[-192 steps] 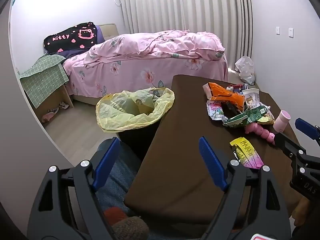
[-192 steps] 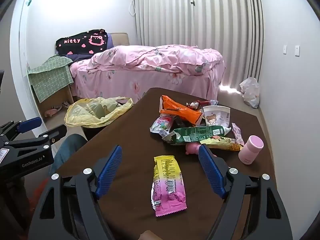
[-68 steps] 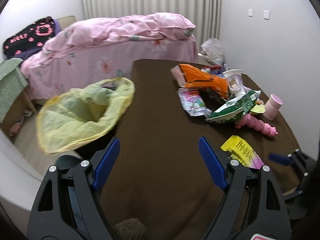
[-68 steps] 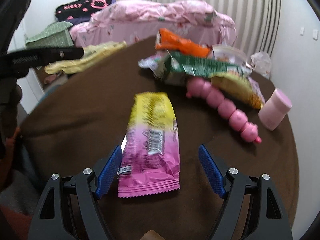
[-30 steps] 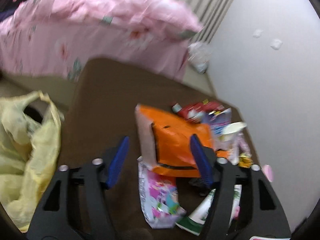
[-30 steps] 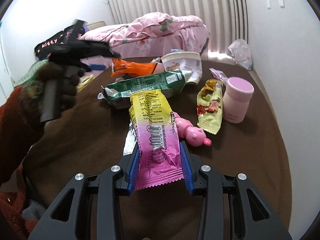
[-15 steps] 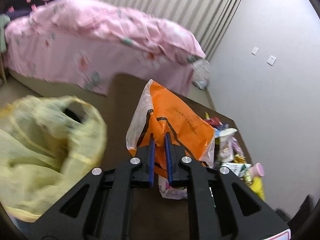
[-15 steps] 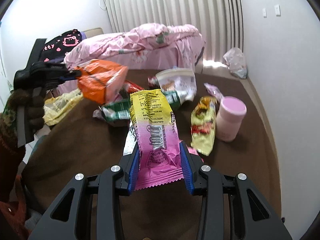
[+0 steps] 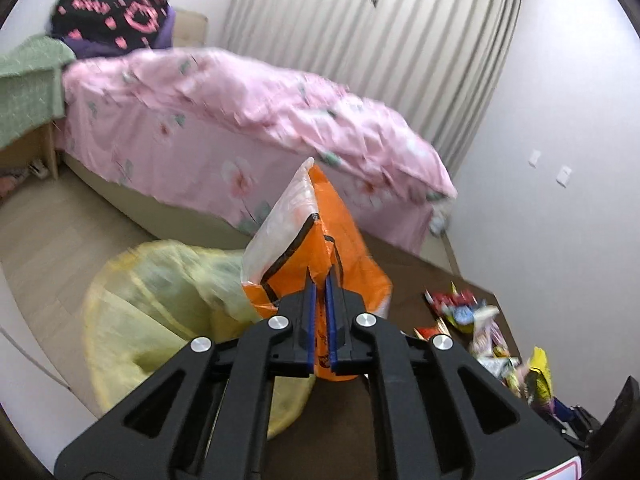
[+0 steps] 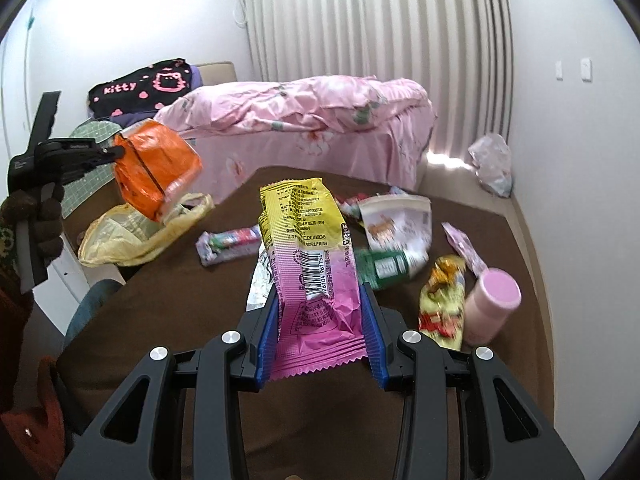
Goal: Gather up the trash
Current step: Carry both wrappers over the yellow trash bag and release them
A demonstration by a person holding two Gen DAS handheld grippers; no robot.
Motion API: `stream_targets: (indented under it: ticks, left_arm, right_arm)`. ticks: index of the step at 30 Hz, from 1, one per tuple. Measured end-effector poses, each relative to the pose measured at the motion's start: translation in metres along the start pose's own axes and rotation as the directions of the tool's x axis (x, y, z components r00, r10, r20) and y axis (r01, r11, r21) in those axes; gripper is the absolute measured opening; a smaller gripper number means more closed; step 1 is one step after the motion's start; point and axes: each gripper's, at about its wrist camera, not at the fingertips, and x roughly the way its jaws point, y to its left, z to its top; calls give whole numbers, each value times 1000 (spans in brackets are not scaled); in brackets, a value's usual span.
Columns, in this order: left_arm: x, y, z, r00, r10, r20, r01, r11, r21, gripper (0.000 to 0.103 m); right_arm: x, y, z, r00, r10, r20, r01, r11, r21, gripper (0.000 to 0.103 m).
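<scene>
Brown table (image 10: 168, 312) holds scattered wrappers beside pink bottle (image 10: 490, 304).

Both grippers are made of black plastic, with big cut-out holes in their arms and round shiny silver screws at the joints. The left gripper (image 9: 319, 296) has thin blue pads (image 9: 310, 320) on the inside of its two fingers, and the right gripper (image 10: 322, 328) has blue pads (image 10: 267, 340) with little ridges on them. The person's left hand (image 10: 38, 220) wears a fuzzy dark brown glove around a black handle, and below it is a red and green patterned sleeve (image 10: 16, 320).
</scene>
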Motion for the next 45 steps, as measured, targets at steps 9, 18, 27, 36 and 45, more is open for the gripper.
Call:
stream_targets:
  ticks: [9,18,27,36,45]
  left_arm:
    - [-2,50,-7,931,364,-23,-362,930,57,4]
    - [76,90,-83,909,303,-287,-293,953,78,3]
    - [62,113,-97,922,244,-301,-265,964,-33,3]
    - [58,115,-93,930,225,-292,-255,965,-68,3]
    - [56,114,-94,925,235,-298,-267,961,-72,3]
  right_arm:
    - [36,38,56,989,147,-2,-147,987,-72,36]
    - [129,137,109,938,315,-145,-342,911,-229,36]
    - [270,239,98,789,372,-489,-525,822,-221,36]
    - [308,237,95,837,221,-500,-394,879,-270,36]
    - [278,228,79,866,238,-440,-403,854,-330,38]
